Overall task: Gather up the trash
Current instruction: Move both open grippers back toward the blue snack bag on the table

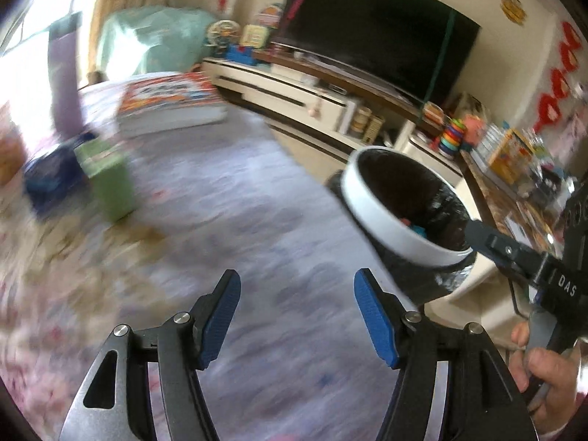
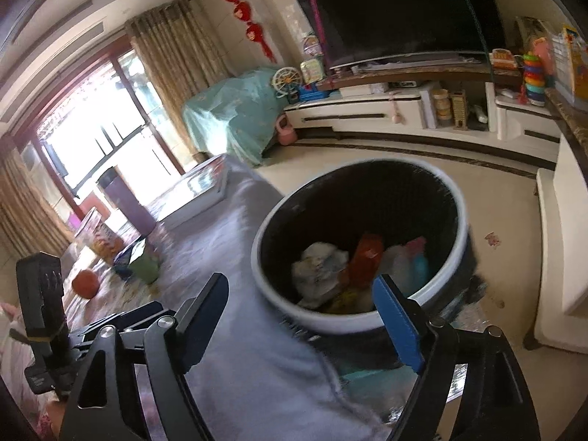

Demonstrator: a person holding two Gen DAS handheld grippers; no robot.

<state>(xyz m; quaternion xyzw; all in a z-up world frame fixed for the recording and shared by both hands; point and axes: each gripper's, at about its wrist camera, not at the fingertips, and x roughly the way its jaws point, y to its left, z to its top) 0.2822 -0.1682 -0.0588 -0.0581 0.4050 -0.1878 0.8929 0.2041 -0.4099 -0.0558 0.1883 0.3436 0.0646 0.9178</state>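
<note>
Jaws wide and empty on both: left hand-held gripper over bare bench, right hand-held gripper before bin at lower centre, trash inside. Best swung upper left toward green box, staying clear of bin rim; open bench between.

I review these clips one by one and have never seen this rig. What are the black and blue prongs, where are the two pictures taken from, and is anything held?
No robot: a person carries a hand-held gripper in each hand, each with a fisheye camera looking along its fingers. The left hand-held gripper faces a blurred, pale patterned tabletop with a green box and a thick book. The right hand-held gripper looks into a white-rimmed, black-lined round trash bin already holding crumpled paper and an orange packet. Both grippers are open, holding nothing.
</note>
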